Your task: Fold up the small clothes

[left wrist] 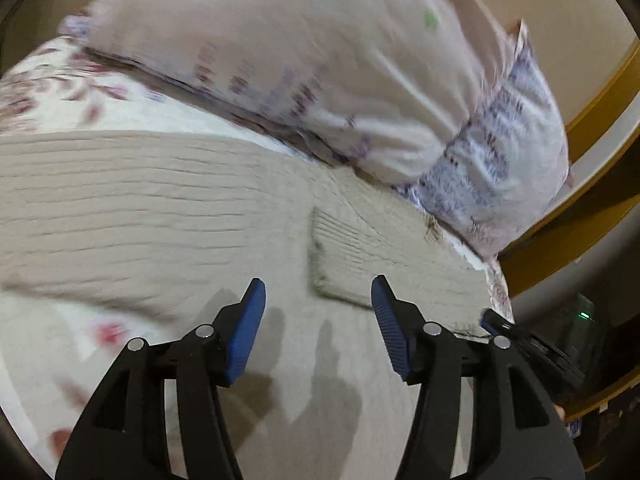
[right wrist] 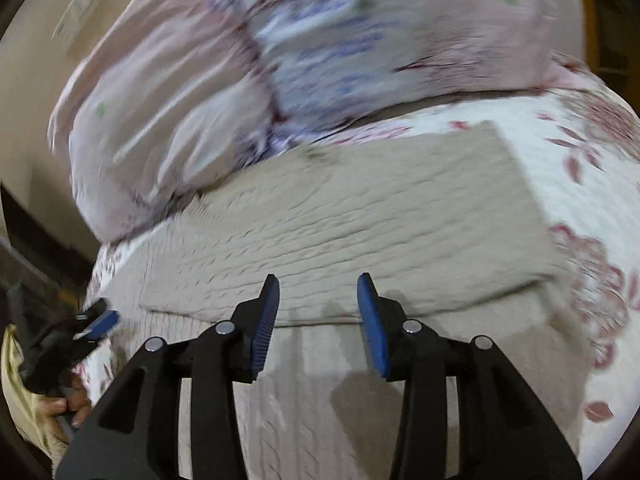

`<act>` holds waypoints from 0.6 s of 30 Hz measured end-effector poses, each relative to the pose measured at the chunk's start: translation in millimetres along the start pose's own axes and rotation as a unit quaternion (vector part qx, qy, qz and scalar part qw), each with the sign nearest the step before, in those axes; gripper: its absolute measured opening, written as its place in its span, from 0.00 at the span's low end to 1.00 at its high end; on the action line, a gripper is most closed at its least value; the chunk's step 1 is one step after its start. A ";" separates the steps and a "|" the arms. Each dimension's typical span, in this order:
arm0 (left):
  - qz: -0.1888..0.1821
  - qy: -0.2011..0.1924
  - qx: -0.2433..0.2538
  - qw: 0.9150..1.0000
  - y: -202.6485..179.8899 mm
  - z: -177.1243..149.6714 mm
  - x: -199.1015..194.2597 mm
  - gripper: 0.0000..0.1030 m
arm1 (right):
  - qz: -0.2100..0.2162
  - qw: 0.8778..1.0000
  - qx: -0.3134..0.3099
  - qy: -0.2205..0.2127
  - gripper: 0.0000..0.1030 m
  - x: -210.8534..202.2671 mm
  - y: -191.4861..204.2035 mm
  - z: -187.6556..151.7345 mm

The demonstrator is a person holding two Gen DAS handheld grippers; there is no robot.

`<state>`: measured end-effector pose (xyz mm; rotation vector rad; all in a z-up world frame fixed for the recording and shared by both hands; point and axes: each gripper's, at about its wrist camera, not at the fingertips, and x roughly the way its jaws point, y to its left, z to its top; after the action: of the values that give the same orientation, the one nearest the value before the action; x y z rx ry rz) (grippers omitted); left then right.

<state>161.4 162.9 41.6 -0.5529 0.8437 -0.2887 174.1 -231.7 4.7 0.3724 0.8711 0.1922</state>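
Note:
A beige ribbed knit garment (left wrist: 160, 208) lies flat on the floral bedsheet, with a sleeve cuff (left wrist: 344, 256) folded over its body. My left gripper (left wrist: 318, 300) is open and empty, hovering just above the knit near that cuff. In the right wrist view the same garment (right wrist: 380, 216) lies with a folded edge across the front. My right gripper (right wrist: 318, 296) is open and empty, just above that edge. The other gripper's blue tip shows at the left edge of the right wrist view (right wrist: 98, 322) and at the right of the left wrist view (left wrist: 496, 322).
A large pale pillow with blue and pink print (left wrist: 320, 64) lies behind the garment, also in the right wrist view (right wrist: 280, 60). The white sheet with pink flowers (right wrist: 592, 208) surrounds the garment. A wooden bed frame (left wrist: 600, 128) runs along the right. Both frames are motion-blurred.

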 end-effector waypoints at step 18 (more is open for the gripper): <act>0.013 -0.126 -0.305 0.944 165.8 -17.8 -100.6 0.53 | 0.025 0.999 -0.003 0.034 0.69 14.7 10.7 -16.1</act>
<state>87.8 338.5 0.7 -1.1312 0.6825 0.0797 170.8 -213.4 -10.9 0.3842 0.9294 0.2552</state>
